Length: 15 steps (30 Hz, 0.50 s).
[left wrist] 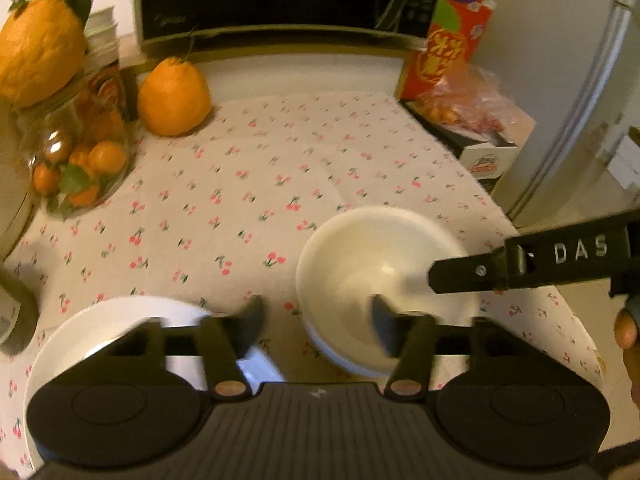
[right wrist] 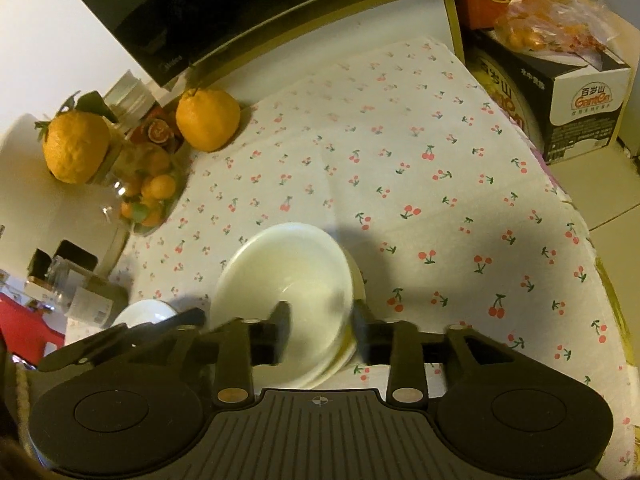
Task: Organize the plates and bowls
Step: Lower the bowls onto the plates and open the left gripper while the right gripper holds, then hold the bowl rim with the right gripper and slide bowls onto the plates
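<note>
Cherry-print tabletop point(right wrist: 440, 184): both hand-held grippers, left point(left wrist: 316, 322) and right point(right wrist: 320, 326), are standing part-open, gripping nothing, straddling the stacked bowls' point(right wrist: 288, 280) rims, seemingly releasing them.

Your right tool point(right wrist: 320, 320) stood open astride near rim of white bowl point(right wrist: 280, 276), pads apparently clear. Bowl sat nested on others, on cherry-print table point(right wrist: 440, 200); white plate point(right wrist: 144, 312) lay left.

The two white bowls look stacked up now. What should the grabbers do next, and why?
Probably lift the right gripper up and off the stacked bowls. Its jaws stand open across the near rim without pinching it, so the stack looks let go and rests on the cherry tablecloth. The left gripper is open too, with the white plate beside it, likely the next thing to tidy.
</note>
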{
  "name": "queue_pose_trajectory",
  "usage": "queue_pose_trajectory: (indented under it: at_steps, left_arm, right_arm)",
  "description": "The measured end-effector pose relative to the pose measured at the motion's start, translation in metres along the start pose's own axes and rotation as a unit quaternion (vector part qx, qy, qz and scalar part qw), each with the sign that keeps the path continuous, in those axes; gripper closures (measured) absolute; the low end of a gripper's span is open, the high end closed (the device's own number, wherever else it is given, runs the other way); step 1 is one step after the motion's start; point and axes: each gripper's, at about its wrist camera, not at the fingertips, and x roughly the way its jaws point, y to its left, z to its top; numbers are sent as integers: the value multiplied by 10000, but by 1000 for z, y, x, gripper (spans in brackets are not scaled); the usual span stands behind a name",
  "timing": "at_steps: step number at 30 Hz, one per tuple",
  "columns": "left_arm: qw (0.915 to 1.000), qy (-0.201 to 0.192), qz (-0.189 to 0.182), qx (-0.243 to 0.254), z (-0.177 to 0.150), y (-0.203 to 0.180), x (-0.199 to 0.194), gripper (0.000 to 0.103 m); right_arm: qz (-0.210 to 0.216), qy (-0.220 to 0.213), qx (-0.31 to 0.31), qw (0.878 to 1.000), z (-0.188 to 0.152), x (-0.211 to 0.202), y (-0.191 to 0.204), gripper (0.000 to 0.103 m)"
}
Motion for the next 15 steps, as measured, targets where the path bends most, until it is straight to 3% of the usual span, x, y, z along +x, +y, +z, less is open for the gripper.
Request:
queue_pose_trajectory:
  at_steps: [1, 2, 5, 11, 15]
  left_arm:
    - [9999, -73, -50, 113, -1, -1, -2, 31]
    - [9996, -120, -85, 224, -1, -3, -3, 26]
    - [9976, -258, -185, 611, -5, -7, -6, 14]
    - [9878, -434, -311, 1460, -15, -19, -7, 6]
    - [9831, -424, -335, 1751, -20, -21, -2, 3]
  right_arm:
    - [-36, -41, 3, 10000, 0, -2, -1, 43]
    - [-62, -99, -10, 9999, 0, -4, -1, 38]
    - [-58, -184, -49, 9998, 2, -8, -5, 33]
    - [-88, -148, -21, 9998, 0, -6, -13, 29]
    - [-108, -113, -12, 9999, -2, -2, -16, 29]
